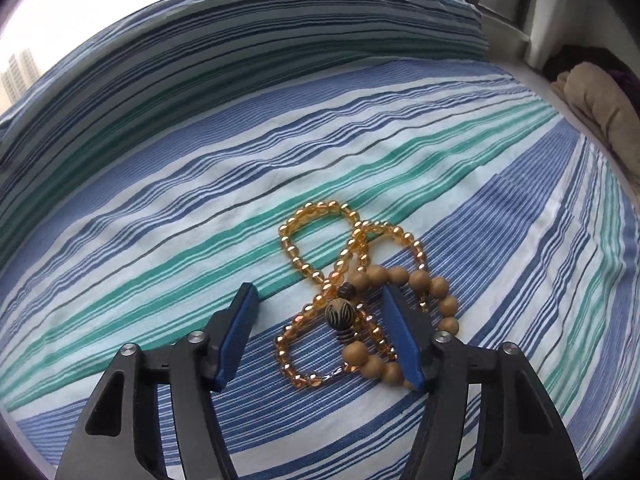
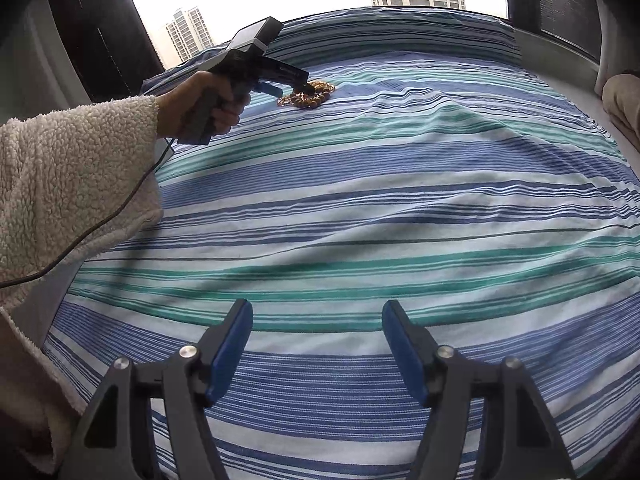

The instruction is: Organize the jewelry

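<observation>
A tangle of jewelry lies on the striped bedsheet [image 1: 160, 208]. It is made of a long amber glass-bead strand [image 1: 316, 216] looped over a tan wooden-bead bracelet [image 1: 436, 292] that carries a dark striped bead [image 1: 340, 314]. My left gripper [image 1: 319, 296] is low over the tangle and open, with the striped bead and part of the amber strand between its blue pads. Its right finger [image 1: 400, 328] covers some wooden beads, while the left pad stands apart from them. In the right wrist view the left gripper [image 2: 294, 90] sits at the jewelry pile [image 2: 316, 96]. My right gripper [image 2: 316, 308] hovers open over bare sheet.
A striped pillow [image 1: 280, 40] lies along the far side of the bed under a window. Folded beige cloth [image 1: 600, 108] rests on the ledge at the right. A hand in a fleece sleeve [image 2: 60, 180] holds the left gripper, and a thin cable [image 2: 100, 220] hangs from it.
</observation>
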A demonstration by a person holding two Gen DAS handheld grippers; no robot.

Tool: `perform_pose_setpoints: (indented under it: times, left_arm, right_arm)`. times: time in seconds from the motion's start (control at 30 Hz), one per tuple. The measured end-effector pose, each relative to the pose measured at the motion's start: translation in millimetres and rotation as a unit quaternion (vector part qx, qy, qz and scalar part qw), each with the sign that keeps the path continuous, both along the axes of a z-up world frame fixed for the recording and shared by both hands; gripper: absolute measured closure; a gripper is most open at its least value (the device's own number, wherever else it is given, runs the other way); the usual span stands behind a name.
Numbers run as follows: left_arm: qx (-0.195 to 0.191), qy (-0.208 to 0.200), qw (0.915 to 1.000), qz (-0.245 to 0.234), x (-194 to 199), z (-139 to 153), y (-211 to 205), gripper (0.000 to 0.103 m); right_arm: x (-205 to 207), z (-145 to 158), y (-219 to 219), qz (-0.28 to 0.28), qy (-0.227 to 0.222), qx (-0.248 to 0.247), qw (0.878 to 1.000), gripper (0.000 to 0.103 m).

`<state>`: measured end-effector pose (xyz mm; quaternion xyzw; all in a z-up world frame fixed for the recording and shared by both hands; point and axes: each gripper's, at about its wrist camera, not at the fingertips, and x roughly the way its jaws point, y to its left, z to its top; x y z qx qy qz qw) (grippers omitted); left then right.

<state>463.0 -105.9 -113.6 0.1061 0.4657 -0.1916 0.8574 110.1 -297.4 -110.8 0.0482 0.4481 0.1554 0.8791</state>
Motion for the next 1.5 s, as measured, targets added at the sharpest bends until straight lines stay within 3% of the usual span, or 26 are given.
perform_pose_setpoints:
  times: [0.03, 0.1, 0.27, 0.47, 0.57, 0.6, 0.67, 0.73, 0.77, 0.97, 1.1, 1.27, 1.4, 1.5]
  left_arm:
    - [-0.009, 0.003, 1.0000, -0.003, -1, 1, -2, 0.067]
    - [-0.010, 0.010, 0.9999, 0.001, -3, 3, -6, 0.090]
    - [-0.014, 0.029, 0.9995, -0.004, -57, 4, -1, 0.091]
    - [-0.048, 0.063, 0.9966, 0.026, -185, 2, 49, 0.091]
    - [-0.045, 0.070, 0.9953, 0.050, -249, 2, 73, 0.090]
    - [-0.040, 0.071, 0.9951, 0.056, -265, 3, 81, 0.088]
    - [-0.031, 0.074, 0.9946, 0.066, -290, 5, 89, 0.075]
    - [-0.041, 0.068, 0.9938, 0.077, -309, 13, 98, 0.036]
    - [-0.052, 0.058, 0.9935, 0.084, -321, 19, 105, 0.032]
    - [-0.088, 0.025, 0.9879, 0.125, -375, 43, 142, 0.026]
    - [-0.089, 0.013, 0.9834, 0.157, -401, 48, 166, 0.026]
    - [-0.106, 0.004, 0.9757, 0.192, -430, 51, 194, 0.026]
    - [-0.119, 0.002, 0.9695, 0.214, -444, 51, 214, 0.025]
    - [-0.128, 0.004, 0.9661, 0.224, -448, 49, 222, 0.025]
  right_arm:
    - [0, -1, 0, 0.000, 0.001, 0.000, 1.000, 0.035]
    - [-1, 0, -1, -0.002, 0.001, -0.001, 1.000, 0.034]
    - [-2, 7, -5, -0.010, -0.010, -0.003, 1.000, 0.034]
    - [-10, 12, -6, -0.014, -0.019, -0.004, 1.000, 0.034]
    - [-18, 12, -2, -0.011, -0.017, -0.006, 1.000, 0.034]
    - [-21, 11, 0, -0.010, -0.016, -0.008, 1.000, 0.034]
    - [-26, 7, 6, -0.006, -0.011, -0.011, 1.000, 0.034]
    - [-30, 4, 11, -0.004, -0.001, -0.008, 1.000, 0.034]
    - [-31, 5, 12, -0.005, 0.001, -0.004, 1.000, 0.034]
    - [-25, 15, 36, 0.017, 0.008, 0.006, 1.000, 0.034]
    - [-10, 25, 87, 0.103, -0.009, 0.003, 0.995, 0.035]
    - [14, 17, 150, 0.232, -0.021, -0.025, 0.972, 0.036]
    - [20, 10, 184, 0.297, -0.025, -0.050, 0.953, 0.059]
    - [24, -3, 204, 0.325, -0.024, -0.091, 0.941, 0.070]
